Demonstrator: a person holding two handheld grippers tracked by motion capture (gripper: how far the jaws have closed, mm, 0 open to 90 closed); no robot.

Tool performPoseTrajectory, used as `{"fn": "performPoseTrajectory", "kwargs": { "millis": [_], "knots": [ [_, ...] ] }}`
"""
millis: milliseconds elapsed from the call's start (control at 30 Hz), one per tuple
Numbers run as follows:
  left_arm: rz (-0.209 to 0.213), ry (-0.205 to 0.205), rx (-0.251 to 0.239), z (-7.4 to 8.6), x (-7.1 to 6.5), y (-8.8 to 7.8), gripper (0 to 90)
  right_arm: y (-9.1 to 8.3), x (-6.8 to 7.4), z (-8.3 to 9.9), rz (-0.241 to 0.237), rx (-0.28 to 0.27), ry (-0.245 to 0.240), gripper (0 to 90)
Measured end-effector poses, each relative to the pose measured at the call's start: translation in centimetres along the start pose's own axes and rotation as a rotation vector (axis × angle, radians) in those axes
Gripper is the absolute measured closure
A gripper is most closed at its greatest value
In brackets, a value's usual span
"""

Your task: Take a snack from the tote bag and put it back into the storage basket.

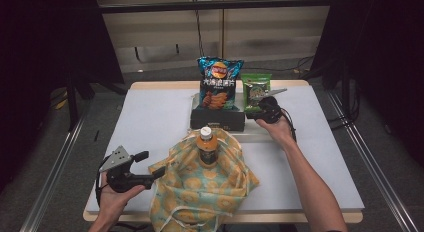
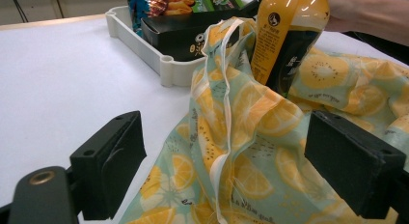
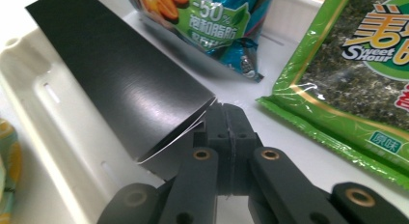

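A cloth bag (image 1: 200, 189) (image 2: 251, 175) printed with lemon slices lies at the table's near middle. An orange drink bottle (image 1: 206, 144) (image 2: 289, 35) stands upright in its folds. My left gripper (image 1: 151, 164) (image 2: 231, 156) is open at the bag's left edge, with cloth lying between the jaws and neither pad pressing on it. My right gripper (image 1: 252, 111) (image 3: 226, 122) is shut inside the white tray (image 3: 29, 89), its tips against the corner of a black box (image 1: 217, 117) (image 3: 115, 74). Nothing is between its jaws.
The tray (image 2: 144, 45) sits at the table's far middle and also holds a blue chips bag (image 1: 218, 84) (image 3: 212, 21) and a green seaweed pack (image 1: 256, 87) (image 3: 352, 79). Bare white tabletop (image 1: 150, 122) lies to the left and right.
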State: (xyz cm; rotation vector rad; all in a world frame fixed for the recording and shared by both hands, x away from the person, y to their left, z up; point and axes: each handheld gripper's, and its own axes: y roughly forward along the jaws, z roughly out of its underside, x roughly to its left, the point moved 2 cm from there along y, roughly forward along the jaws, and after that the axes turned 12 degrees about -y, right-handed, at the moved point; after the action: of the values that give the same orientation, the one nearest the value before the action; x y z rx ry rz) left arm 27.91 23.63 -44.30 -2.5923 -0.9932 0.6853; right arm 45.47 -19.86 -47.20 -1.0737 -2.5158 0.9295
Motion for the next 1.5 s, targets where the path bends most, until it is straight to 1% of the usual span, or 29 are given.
{"fn": "performPoseTrajectory", "kwargs": {
  "millis": [33, 67, 167, 200, 233, 267, 367, 433, 500, 567, 600, 667, 767, 833, 867, 933, 967, 1000, 1033, 1067, 1100, 1133, 1167, 1200, 1233, 1300, 1367, 1433, 1500],
  "knots": [
    [-0.007, -0.001, 0.002, 0.0, 0.0, 0.0, 13.5, 0.1, -0.1, -0.1, 0.001, -0.002, 0.001, 90.0],
    [0.002, -0.003, 0.001, 0.0, 0.0, 0.0, 13.5, 0.2, -0.1, -0.2, 0.002, -0.001, 0.002, 90.0],
    [-0.001, -0.005, 0.002, 0.0, 0.1, 0.0, 13.6, 0.4, -0.3, -0.4, 0.011, -0.009, 0.002, 90.0],
    [0.007, -0.009, 0.0, 0.0, 0.1, -0.1, 13.8, 0.5, -0.3, -0.4, 0.014, -0.009, 0.008, 90.0],
    [-0.002, -0.011, 0.0, 0.0, 0.1, -0.2, 14.0, 0.5, -0.4, -0.5, 0.017, -0.02, 0.005, 90.0],
    [0.016, -0.023, -0.007, -0.1, 0.1, -0.2, 14.2, 0.6, -0.4, -0.5, 0.02, -0.03, 0.005, 89.7],
    [0.025, -0.032, -0.015, -0.2, 0.0, -0.4, 15.4, 0.3, -0.3, -0.5, 0.037, -0.044, 0.001, 82.2],
    [0.033, -0.037, -0.022, -0.2, 0.0, -0.4, 15.8, -0.2, -0.4, -0.3, 0.034, -0.04, -0.008, 76.2],
    [0.02, -0.032, -0.014, -0.2, 0.0, -0.4, 15.8, -0.9, -0.4, -0.1, 0.023, -0.059, -0.005, 74.4],
    [0.02, -0.034, -0.012, -0.1, 0.1, -0.3, 15.8, -1.8, 0.0, -0.1, 0.024, -0.072, -0.015, 70.0],
    [0.028, -0.034, -0.012, -0.2, 0.1, -0.2, 15.8, -2.2, 0.2, -0.1, 0.018, -0.082, -0.018, 69.2],
    [0.026, -0.034, -0.011, -0.2, 0.0, -0.2, 15.8, -3.2, 0.7, -0.3, 0.008, -0.099, -0.031, 67.0],
    [0.02, -0.032, -0.015, -0.3, -0.1, 0.0, 15.8, -4.4, 1.7, -0.5, -0.031, -0.154, -0.033, 62.5],
    [0.017, -0.022, -0.012, -0.3, -0.2, 0.0, 15.7, -5.2, 2.9, -0.5, -0.069, -0.188, -0.04, 59.1],
    [0.02, -0.027, -0.015, -0.3, -0.4, 0.0, 15.7, -5.4, 3.3, -0.5, -0.076, -0.198, -0.042, 58.9],
    [0.016, -0.019, -0.015, -0.2, -0.5, 0.0, 15.8, -5.9, 4.4, -0.6, -0.099, -0.216, -0.045, 58.0],
    [0.007, -0.018, -0.012, -0.2, -0.6, -0.1, 15.8, -6.2, 4.9, -0.7, -0.112, -0.23, -0.046, 57.4],
    [0.016, -0.017, -0.016, -0.2, -0.7, -0.1, 15.8, -6.3, 5.4, -0.8, -0.124, -0.236, -0.055, 55.8],
    [0.01, -0.014, -0.015, -0.2, -0.8, -0.2, 15.8, -6.5, 6.0, -0.9, -0.132, -0.235, -0.064, 55.1],
    [0.014, -0.009, -0.017, -0.2, -0.8, -0.2, 15.8, -6.6, 6.5, -0.9, -0.138, -0.238, -0.076, 55.1],
    [0.024, -0.009, -0.019, -0.2, -0.8, -0.3, 15.8, -6.8, 7.1, -1.0, -0.149, -0.24, -0.087, 54.6],
    [0.023, -0.008, -0.019, -0.2, -0.8, -0.2, 15.8, -6.8, 7.6, -1.0, -0.154, -0.242, -0.093, 54.1],
    [0.011, -0.007, -0.015, -0.3, -0.8, -0.3, 15.8, -6.9, 8.1, -0.9, -0.159, -0.242, -0.095, 53.3],
    [0.018, -0.009, -0.016, -0.2, -0.7, -0.2, 15.8, -6.9, 8.6, -0.9, -0.166, -0.243, -0.105, 53.0],
    [0.011, -0.013, -0.015, -0.2, -0.7, -0.2, 15.8, -6.9, 9.0, -0.8, -0.164, -0.244, -0.109, 52.8],
    [0.013, -0.018, -0.015, -0.2, -0.6, -0.2, 15.8, -7.0, 9.8, -0.7, -0.162, -0.25, -0.114, 51.2],
    [0.005, -0.017, -0.016, -0.2, -0.5, -0.2, 15.8, -7.1, 10.5, -0.6, -0.156, -0.255, -0.106, 50.9],
    [0.005, -0.02, -0.016, -0.2, -0.5, -0.3, 15.8, -7.1, 11.0, -0.4, -0.157, -0.254, -0.096, 47.3],
    [0.001, -0.021, -0.017, -0.1, -0.5, -0.3, 15.8, -7.2, 11.6, -0.2, -0.151, -0.258, -0.086, 47.3]
  ]
}}
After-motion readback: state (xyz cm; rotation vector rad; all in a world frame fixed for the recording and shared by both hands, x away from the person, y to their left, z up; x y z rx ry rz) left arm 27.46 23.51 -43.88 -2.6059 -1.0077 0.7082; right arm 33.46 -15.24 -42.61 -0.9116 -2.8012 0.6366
